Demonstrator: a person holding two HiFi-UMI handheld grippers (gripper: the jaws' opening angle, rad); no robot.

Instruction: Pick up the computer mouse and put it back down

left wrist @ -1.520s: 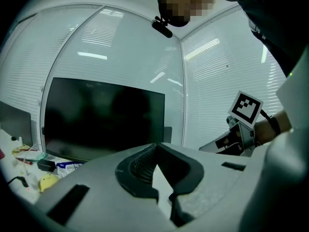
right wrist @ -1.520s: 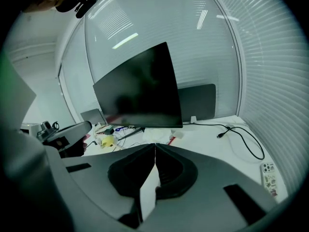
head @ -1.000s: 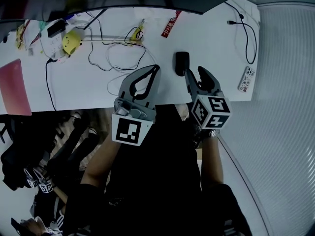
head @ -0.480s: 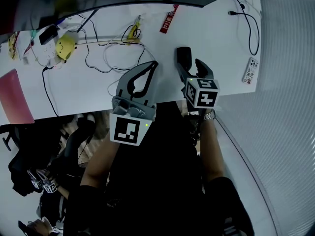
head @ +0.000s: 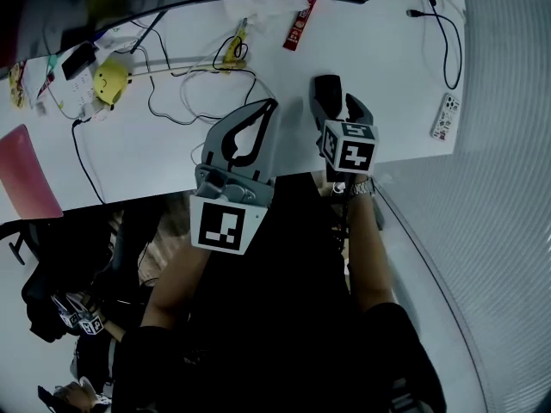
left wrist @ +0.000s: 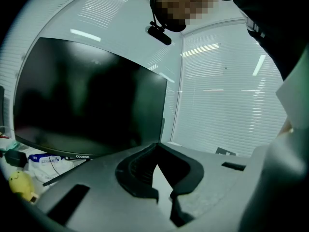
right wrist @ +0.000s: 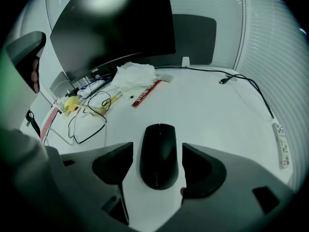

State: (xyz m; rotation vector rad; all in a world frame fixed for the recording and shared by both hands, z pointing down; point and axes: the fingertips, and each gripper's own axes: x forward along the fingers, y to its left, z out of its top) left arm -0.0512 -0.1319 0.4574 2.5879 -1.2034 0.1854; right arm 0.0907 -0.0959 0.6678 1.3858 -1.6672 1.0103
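A black computer mouse (head: 325,91) (right wrist: 158,156) lies flat on the white desk (head: 387,67), near its front edge. My right gripper (head: 337,110) (right wrist: 157,147) points steeply down over it. Its jaws have just been opening and stand wide on either side of the mouse, with a strip of desk showing between each pad and the mouse's sides. My left gripper (head: 272,106) (left wrist: 155,145) hovers to the left of the mouse, pointing nearly level, its fingertips touching with nothing between them.
Loose black cables (head: 194,93) trail across the desk's middle. A yellow toy (head: 112,80) sits far left, a red packet (head: 299,26) at the back, a pink pad (head: 26,175) at the left edge. A white remote (head: 448,115) and cable (head: 448,33) lie right. A dark monitor (right wrist: 111,28) stands behind.
My right gripper has dropped toward the desk and come over the mouse, with its jaws now on either side of it. The left gripper has shifted only slightly.
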